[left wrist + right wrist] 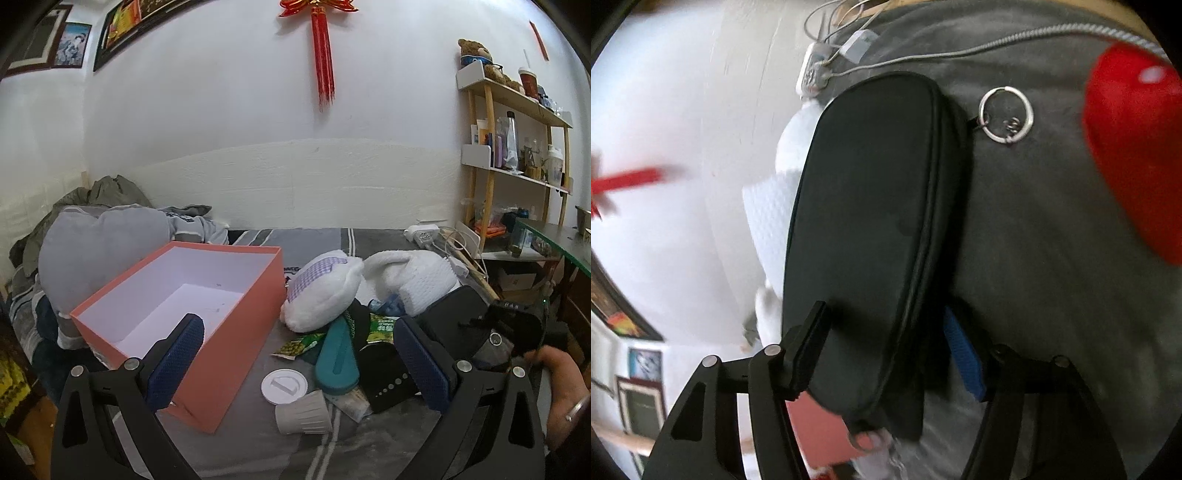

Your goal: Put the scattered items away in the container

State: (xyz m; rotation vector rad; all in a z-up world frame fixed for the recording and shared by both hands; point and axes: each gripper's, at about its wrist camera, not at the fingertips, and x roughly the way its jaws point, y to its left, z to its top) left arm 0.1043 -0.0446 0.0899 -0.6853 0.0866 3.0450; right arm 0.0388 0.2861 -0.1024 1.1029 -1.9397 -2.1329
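Observation:
An open coral-pink box (207,302) with a white inside stands on the grey bed, empty. My left gripper (299,365) is open above the bed, its left finger over the box's near corner. Between its fingers lie a white lid (284,386), a ribbed paper cup (304,413), a teal case (338,360), green snack packets (382,326) and white plush slippers (325,288). My right gripper (886,347) is shut on a black zip case (871,229), held lifted and tilted. It also shows in the left wrist view (458,314).
A grey heart cushion (96,251) and clothes lie behind the box at left. A wooden shelf (513,155) with bottles and a glass-topped table (554,240) stand at right. A power strip with cables (424,234) lies near the wall. A red object (1134,155) and a metal ring (1006,114) lie on the bed.

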